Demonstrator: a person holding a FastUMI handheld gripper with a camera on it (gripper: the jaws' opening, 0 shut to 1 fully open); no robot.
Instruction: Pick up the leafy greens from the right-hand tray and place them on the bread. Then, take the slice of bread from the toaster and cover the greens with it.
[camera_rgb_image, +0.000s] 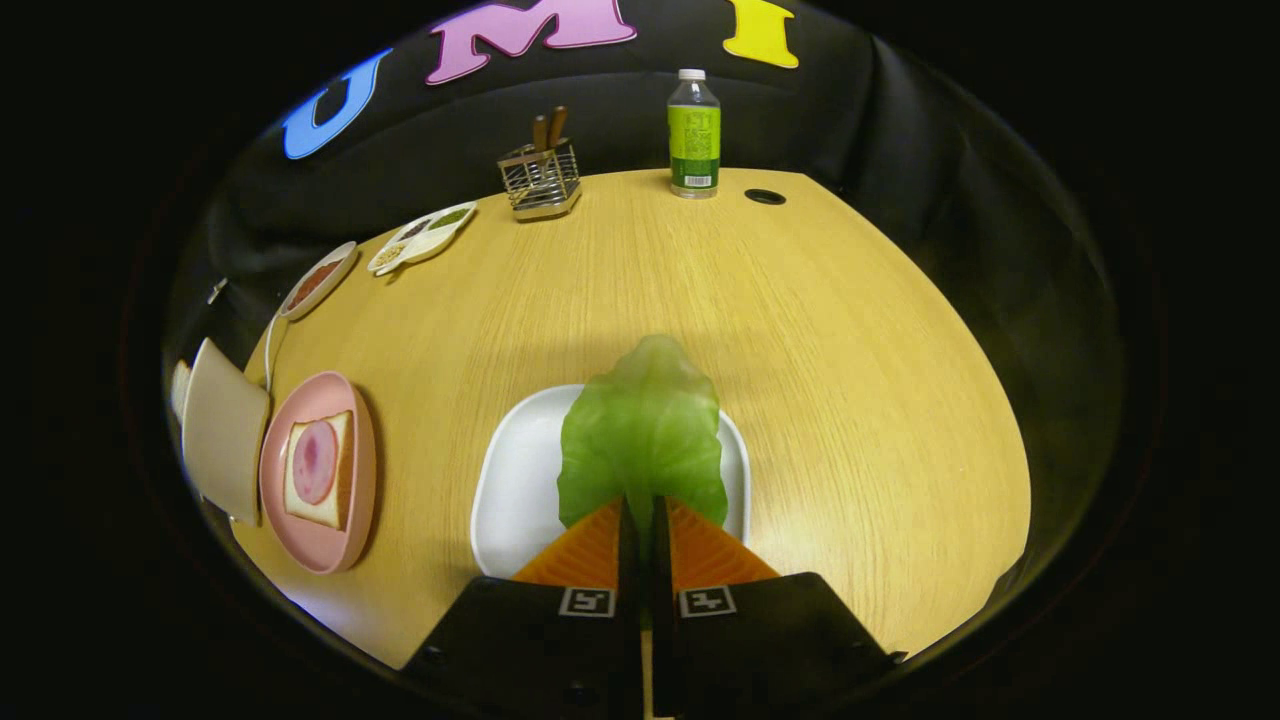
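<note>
Leafy greens (645, 430): single pale-green lettuce leaf, translucent, wavy edges, lighter midrib down the centre, rounded tip. Stem end pinched between the fingers of the gripper (640, 510). Fingers nearly together, only a thin gap left, both pressing on the leaf base. Leaf fans out just ahead of the fingertips, hanging over the white tray (500, 490) with its tip past the tray's far rim, over the wooden table (850, 330). Contact with the tray surface: cannot tell.

Long axis straight along the fingers, stem end at the fingertips, tip pointing away toward the far side of the table.

Off to the left of the fingers: pink plate (345, 550) carrying a bread slice (335, 510) topped with a round of ham (315, 462). Just beyond the plate on its left: toaster (222, 430) with a second bread slice (179, 390) sticking out. Further back: small oval dish (318, 280), divided condiment dish (425, 235), wire utensil holder (541, 180), green-labelled bottle (694, 135).
</note>
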